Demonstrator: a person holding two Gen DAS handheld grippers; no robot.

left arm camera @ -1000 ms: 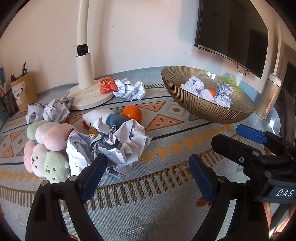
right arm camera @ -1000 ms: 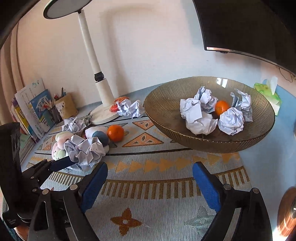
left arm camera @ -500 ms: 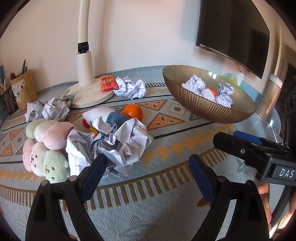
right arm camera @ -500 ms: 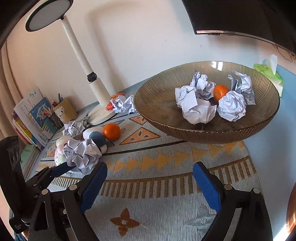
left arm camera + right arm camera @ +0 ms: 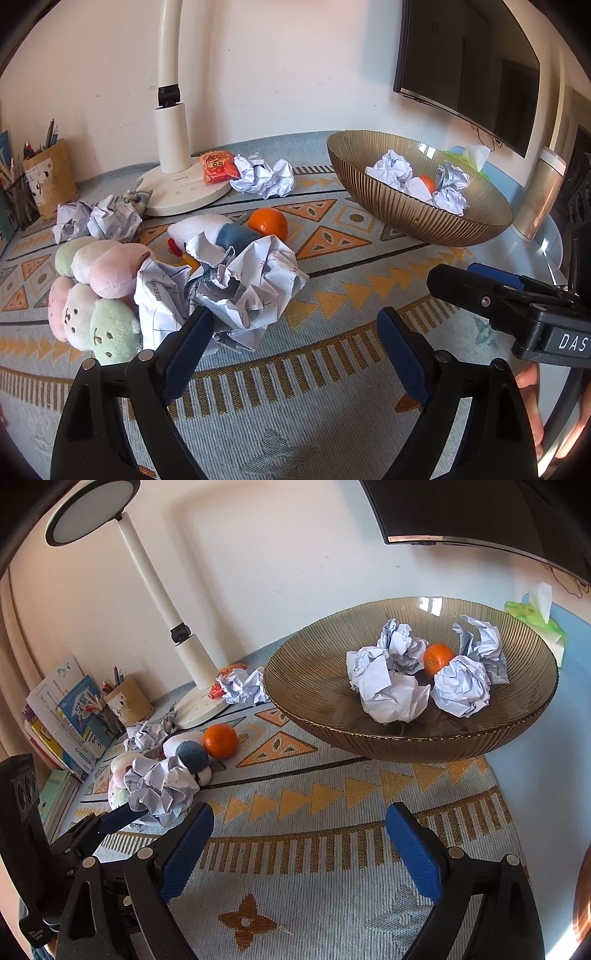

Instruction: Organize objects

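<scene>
A big crumpled paper ball [image 5: 243, 288] lies on the patterned mat just beyond my left gripper [image 5: 291, 347], which is open and empty; its left pad almost touches the paper. The ball also shows in the right wrist view [image 5: 159, 790]. A ribbed golden bowl [image 5: 317, 686] holds several paper balls [image 5: 391, 698] and an orange [image 5: 437, 659]. My right gripper [image 5: 299, 845] is open and empty, low over the mat in front of the bowl. A loose orange [image 5: 267, 223] lies behind the paper ball.
Pastel plush toys [image 5: 92, 295] sit left of the paper. A white lamp base [image 5: 184, 184], a red snack packet [image 5: 218, 168], more crumpled paper [image 5: 264, 177] and a pencil holder [image 5: 48, 181] stand at the back. A tissue pack [image 5: 535, 622] lies behind the bowl.
My right gripper has moved closer to the bowl and tilted, so the bowl looms larger. My left gripper has crept a little toward the big paper ball. Both stay open.
</scene>
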